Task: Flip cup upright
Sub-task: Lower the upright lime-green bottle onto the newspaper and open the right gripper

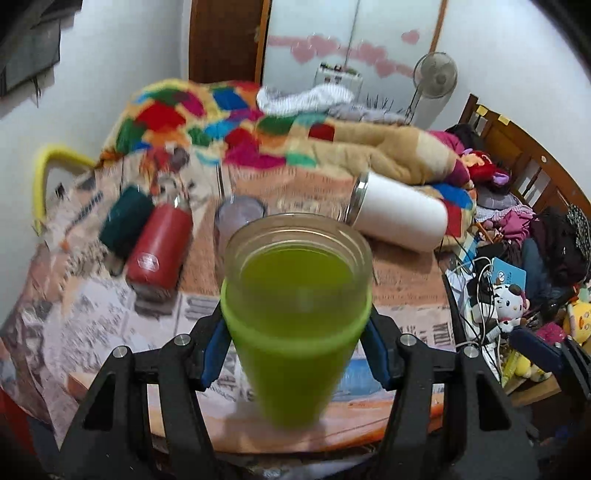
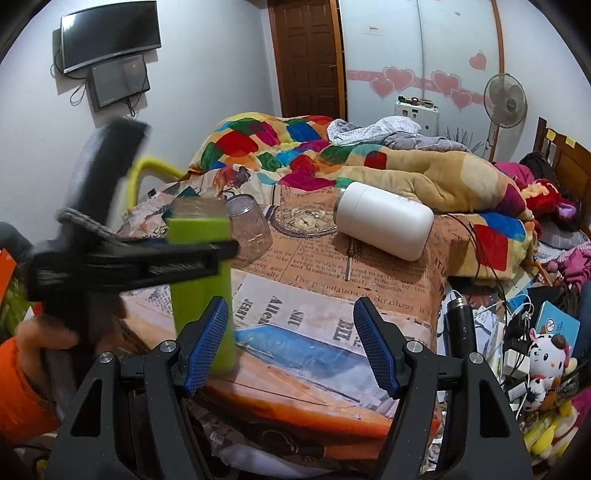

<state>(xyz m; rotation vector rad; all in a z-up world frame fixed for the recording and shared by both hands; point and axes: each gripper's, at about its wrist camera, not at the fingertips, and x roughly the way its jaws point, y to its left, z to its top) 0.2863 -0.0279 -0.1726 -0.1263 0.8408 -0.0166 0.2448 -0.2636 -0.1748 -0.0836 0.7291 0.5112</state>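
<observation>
now upright green cup [image 2: 201, 280], mouth up

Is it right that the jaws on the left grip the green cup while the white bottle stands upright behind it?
Not quite. The left gripper does grip the green cup, but the white bottle lies on its side, as the right wrist view shows.

A lived-in bedroom is showing here: a patchwork quilt [image 2: 295, 147] is lying rumpled, a wall television [image 2: 110, 35] is hanging, plush toys [image 2: 546, 354] are piling up.
</observation>
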